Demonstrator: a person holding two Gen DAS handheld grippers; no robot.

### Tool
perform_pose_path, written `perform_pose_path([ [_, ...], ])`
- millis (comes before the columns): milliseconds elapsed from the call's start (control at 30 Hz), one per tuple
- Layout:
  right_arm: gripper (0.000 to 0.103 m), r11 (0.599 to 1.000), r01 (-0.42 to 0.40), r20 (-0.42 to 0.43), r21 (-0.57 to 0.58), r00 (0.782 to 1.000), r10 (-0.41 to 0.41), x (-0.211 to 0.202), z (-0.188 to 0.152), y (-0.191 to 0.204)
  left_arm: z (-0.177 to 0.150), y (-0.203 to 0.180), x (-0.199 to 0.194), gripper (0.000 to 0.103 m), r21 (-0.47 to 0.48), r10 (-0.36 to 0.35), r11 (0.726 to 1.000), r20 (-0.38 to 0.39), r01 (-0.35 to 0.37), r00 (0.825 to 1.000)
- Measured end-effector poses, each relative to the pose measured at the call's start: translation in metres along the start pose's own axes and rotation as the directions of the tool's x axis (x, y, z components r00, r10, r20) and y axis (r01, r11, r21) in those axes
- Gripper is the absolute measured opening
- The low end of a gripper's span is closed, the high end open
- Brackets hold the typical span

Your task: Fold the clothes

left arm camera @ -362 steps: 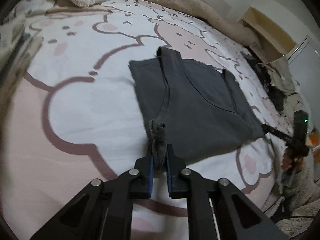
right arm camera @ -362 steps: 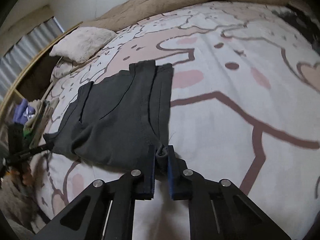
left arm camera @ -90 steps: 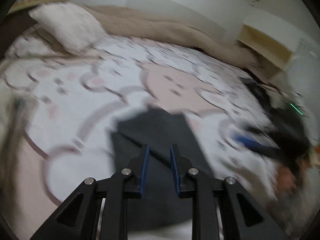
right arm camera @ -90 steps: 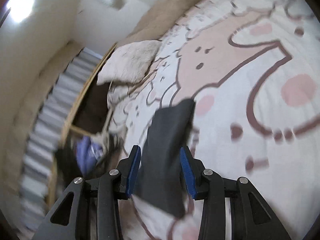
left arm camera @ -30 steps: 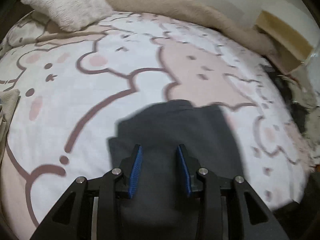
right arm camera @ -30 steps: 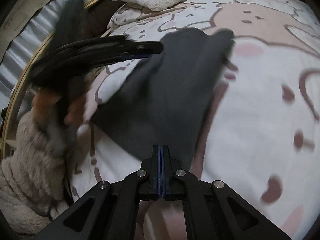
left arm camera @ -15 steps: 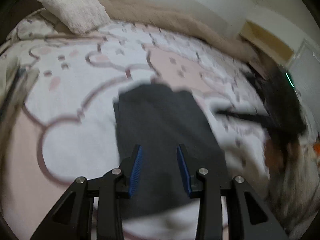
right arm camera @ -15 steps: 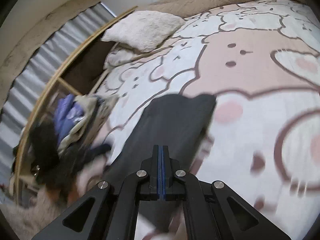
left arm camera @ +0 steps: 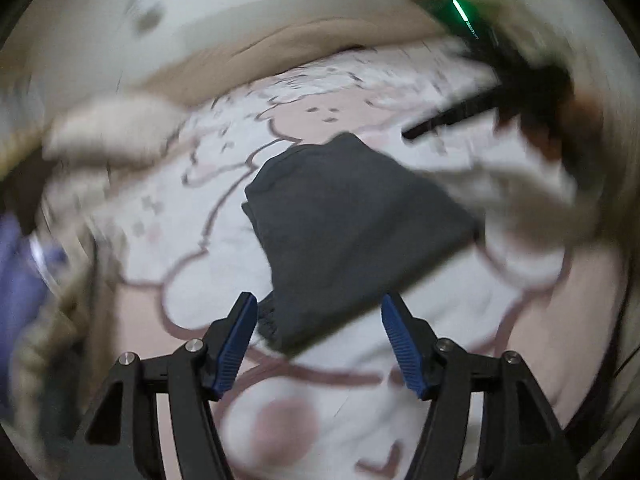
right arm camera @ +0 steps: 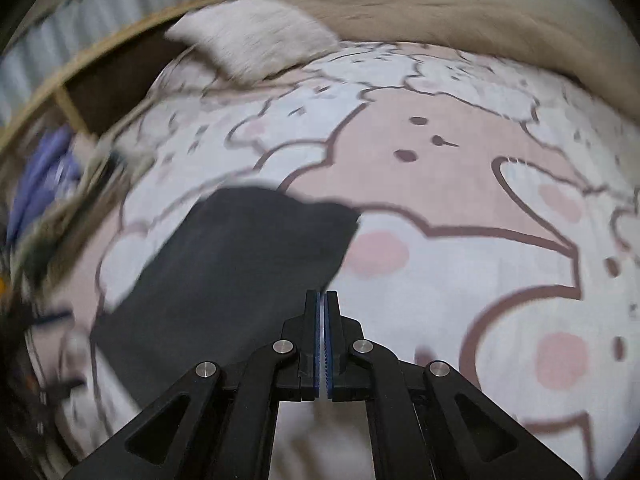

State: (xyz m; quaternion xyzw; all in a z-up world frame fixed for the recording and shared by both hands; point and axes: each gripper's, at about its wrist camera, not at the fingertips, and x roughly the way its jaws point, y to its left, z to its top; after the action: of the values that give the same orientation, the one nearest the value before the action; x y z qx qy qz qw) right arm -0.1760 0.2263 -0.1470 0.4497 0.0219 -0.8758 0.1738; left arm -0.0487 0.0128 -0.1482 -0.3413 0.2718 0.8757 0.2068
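Evidently the fold is close to done and both hands are between grips. The left tongs have nothing in hold: their jaws are opening, and the blue pads stand apart to either side of the near end of the dark grey garment without pressing on it, so far as the blurred view tells. The right tongs are fully closed on nothing, blue pad faces together, hovering just off the garment's near right edge; from the left wrist they show only as a dark smear beyond the cloth. The garment lies flat on the bed, on the pink-and-white cartoon sheet, already a compact, layered oblong. Its long axis runs away from the person, from the near edge by the tongs toward the beige blanket bunched at the far side, slanting a little to the right in both views. A bunched, ribbed bit of cloth sticks out at the near left corner, beside the left pad. Which end is collar and which is hem cannot be read. The next move, as a judgement, calls for either one last fold across the short axis, near end carried over to the far end, or lifting the bundle aside toward the blurred heap of clothes at the bed's left edge; either way the tongs must close on all layers at once, and that loose corner wants tucking first. A fluffy pillow sits well apart, at the far left.
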Motion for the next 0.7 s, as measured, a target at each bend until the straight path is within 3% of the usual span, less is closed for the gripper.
perform_pose_path([
  [33, 0.000, 0.999, 0.014, 0.007, -0.033, 1.000, -0.014, -0.007, -0.007, 0.007, -0.003, -0.009, 0.000, 0.064, 0.089, 0.046, 0.995, -0.003, -0.046, 0.999],
  [100, 0.000, 0.994, 0.044, 0.023, -0.097, 0.999, -0.042, -0.022, -0.021, 0.020, -0.011, -0.025, 0.001, 0.064, 0.261, 0.138, 0.956, 0.002, -0.134, 0.990],
  [167, 0.000, 0.984, 0.086, 0.048, -0.157, 0.996, -0.080, -0.033, -0.037, 0.033, -0.021, -0.036, 0.010, 0.064, 0.413, 0.224, 0.887, 0.010, -0.208, 0.974],
  [267, 0.000, 0.957, 0.157, 0.091, -0.245, 0.986, -0.138, -0.048, -0.062, 0.054, -0.036, -0.048, 0.024, 0.064, 0.605, 0.312, 0.745, 0.056, -0.281, 0.948],
  [333, 0.002, 0.935, 0.193, 0.105, -0.298, 0.980, -0.169, -0.051, -0.076, 0.065, -0.040, -0.049, 0.026, 0.064, 0.652, 0.304, 0.706, 0.072, -0.276, 0.950],
  [367, 0.021, 0.923, 0.211, 0.108, -0.323, 0.977, -0.185, -0.052, -0.083, 0.070, -0.040, -0.049, 0.028, 0.064, 0.668, 0.299, 0.692, 0.077, -0.272, 0.951],
  [400, 0.063, 0.909, 0.228, 0.112, -0.349, 0.973, -0.201, -0.053, -0.090, 0.075, -0.039, -0.048, 0.031, 0.064, 0.684, 0.296, 0.678, 0.083, -0.270, 0.952],
  [433, 0.082, 0.896, 0.247, 0.122, -0.368, 0.969, -0.217, -0.054, -0.097, 0.079, -0.039, -0.048, 0.035, 0.064, 0.698, 0.293, 0.664, 0.089, -0.270, 0.952],
  [467, 0.089, 0.882, 0.260, 0.141, -0.393, 0.965, -0.222, -0.057, -0.103, 0.084, -0.038, -0.047, 0.039, 0.064, 0.711, 0.291, 0.649, 0.096, -0.270, 0.952],
  [633, 0.089, 0.820, 0.299, 0.173, -0.488, 0.954, -0.245, -0.060, -0.119, 0.100, -0.033, -0.045, 0.058, 0.063, 0.753, 0.281, 0.594, 0.135, -0.282, 0.950],
  [700, 0.089, 0.795, 0.307, 0.175, -0.524, 0.952, -0.252, -0.058, -0.124, 0.104, -0.031, -0.045, 0.064, 0.057, 0.763, 0.276, 0.576, 0.157, -0.294, 0.948],
])
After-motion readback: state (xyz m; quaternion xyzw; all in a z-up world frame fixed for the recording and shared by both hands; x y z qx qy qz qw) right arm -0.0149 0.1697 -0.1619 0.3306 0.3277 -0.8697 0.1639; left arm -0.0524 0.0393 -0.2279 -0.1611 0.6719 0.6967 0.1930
